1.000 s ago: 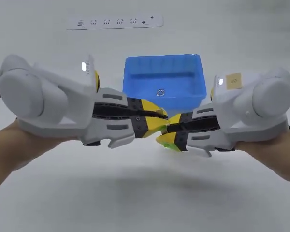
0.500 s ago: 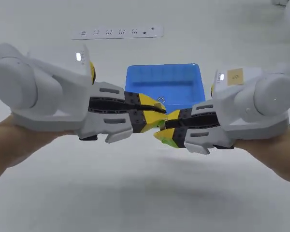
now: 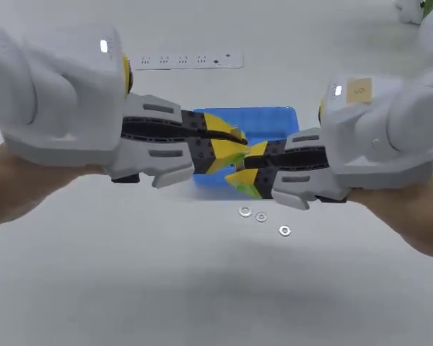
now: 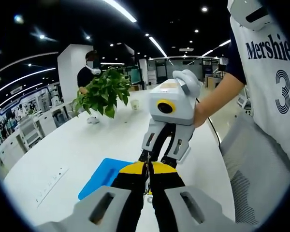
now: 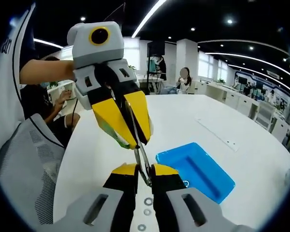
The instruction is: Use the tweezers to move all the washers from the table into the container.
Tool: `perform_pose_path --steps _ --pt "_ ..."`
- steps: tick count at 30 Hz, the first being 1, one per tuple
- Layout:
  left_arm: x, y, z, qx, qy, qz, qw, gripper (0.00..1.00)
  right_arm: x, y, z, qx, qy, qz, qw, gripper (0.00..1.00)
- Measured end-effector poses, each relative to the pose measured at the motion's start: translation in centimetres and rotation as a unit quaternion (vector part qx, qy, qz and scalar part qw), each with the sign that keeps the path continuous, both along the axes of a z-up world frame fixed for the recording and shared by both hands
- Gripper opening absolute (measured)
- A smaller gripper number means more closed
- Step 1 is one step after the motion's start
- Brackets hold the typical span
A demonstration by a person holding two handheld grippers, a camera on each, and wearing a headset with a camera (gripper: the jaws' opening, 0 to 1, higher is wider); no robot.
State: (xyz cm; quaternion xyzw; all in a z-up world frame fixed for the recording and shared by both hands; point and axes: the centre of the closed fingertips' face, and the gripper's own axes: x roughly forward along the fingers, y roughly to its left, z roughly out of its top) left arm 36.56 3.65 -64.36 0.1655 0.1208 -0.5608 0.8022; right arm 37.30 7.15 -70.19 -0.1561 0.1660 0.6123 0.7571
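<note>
My two grippers meet tip to tip above the table. The left gripper (image 3: 237, 146) comes in from the left and the right gripper (image 3: 238, 178) from the right, both with jaws shut. Thin metal tweezers (image 5: 139, 153) run between the two sets of jaws, and each gripper appears shut on them. The tweezers (image 4: 148, 167) show as a thin line in the left gripper view. Three washers (image 3: 245, 211) (image 3: 261, 216) (image 3: 285, 231) lie on the white table just below the tips, also seen as washers (image 5: 148, 201) in the right gripper view. The blue container (image 3: 252, 120) sits behind the grippers, partly hidden.
A white power strip (image 3: 182, 60) lies at the far side of the table. A potted plant (image 4: 102, 92) stands further back on the long table. People sit in the background (image 5: 183, 77). Open white table surface lies in front of the washers.
The head camera has shifted, bringing the three washers into sight below the grippers. Both grippers look closer and higher in the picture, still tip to tip.
</note>
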Motion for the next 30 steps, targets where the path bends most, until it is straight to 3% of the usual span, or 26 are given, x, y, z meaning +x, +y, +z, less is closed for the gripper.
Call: perform_pose_path --steps 17,30 --pt "3.2 0.7 -0.2 -0.008 -0.013 0.007 0.9999 0.06 3.4 0.5 -0.2 0.003 -0.019 -0.018 0.9997 0.12" --pt "6.0 1.6 -1.6 -0.011 -0.01 0.014 0.9998 0.06 6.2 1.4 -1.7 -0.001 -0.022 -0.024 0.9995 0.12"
